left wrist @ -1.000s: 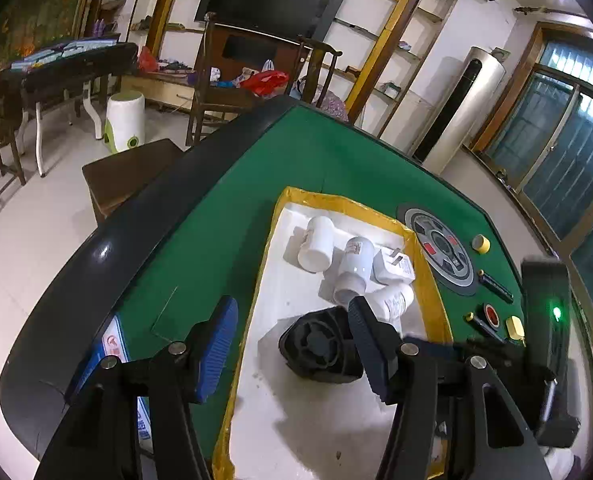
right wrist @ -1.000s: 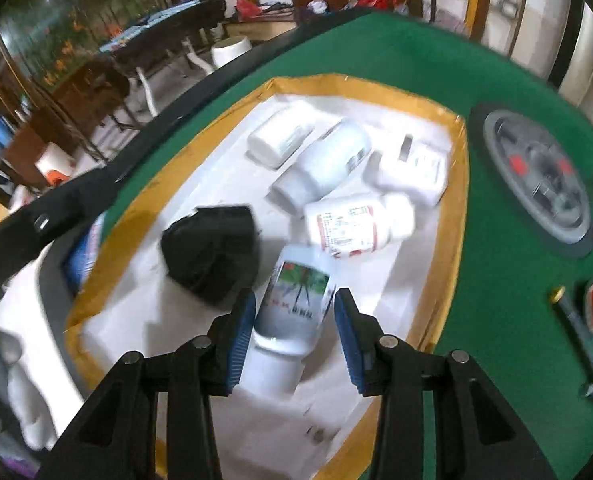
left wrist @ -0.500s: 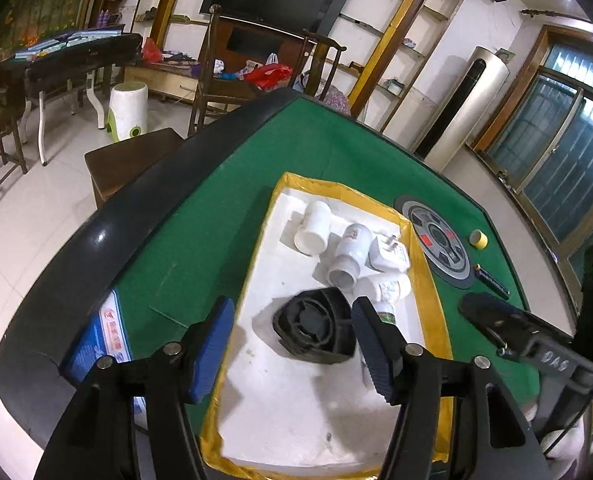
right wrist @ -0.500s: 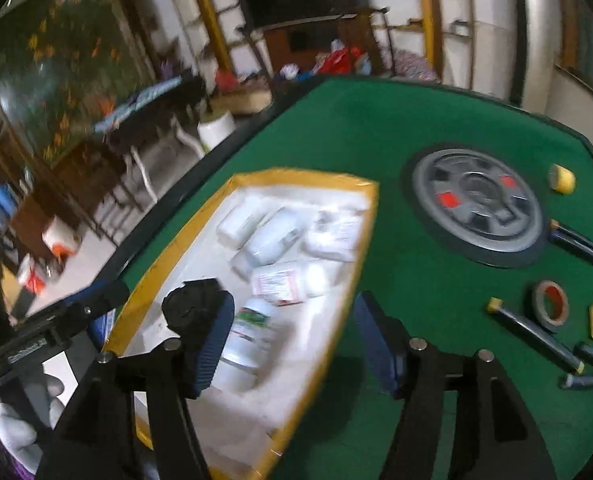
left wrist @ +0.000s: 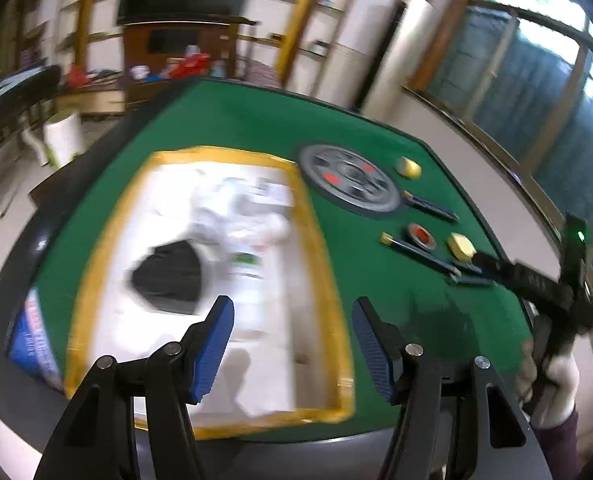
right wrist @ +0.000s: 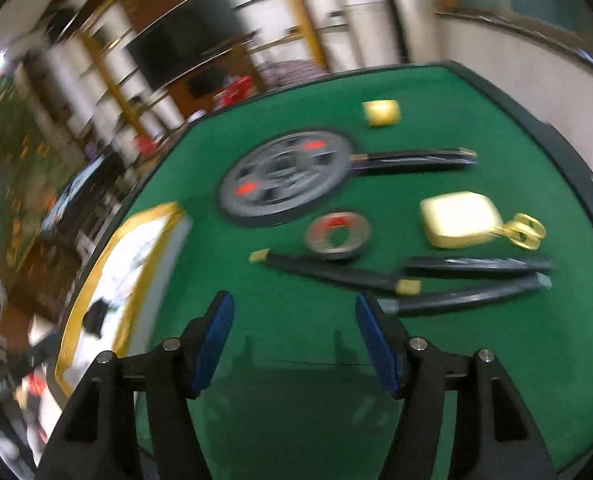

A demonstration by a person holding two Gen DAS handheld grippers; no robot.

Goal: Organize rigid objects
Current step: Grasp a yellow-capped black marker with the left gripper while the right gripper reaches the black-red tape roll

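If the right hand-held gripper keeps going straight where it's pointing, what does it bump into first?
Probably the bare green felt tabletop first. The open right hand-held gripper is empty; the black stick with yellow ends lies just beyond, though depth is unclear.

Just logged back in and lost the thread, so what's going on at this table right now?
A person holds two handheld grippers over a green table. Neither carries anything: the left gripper hangs open-jawed over the yellow-rimmed tray of white bottles and a black part. The right gripper, jaws also open, faces the loose items on the felt: black pens, a tape roll and a yellow box.
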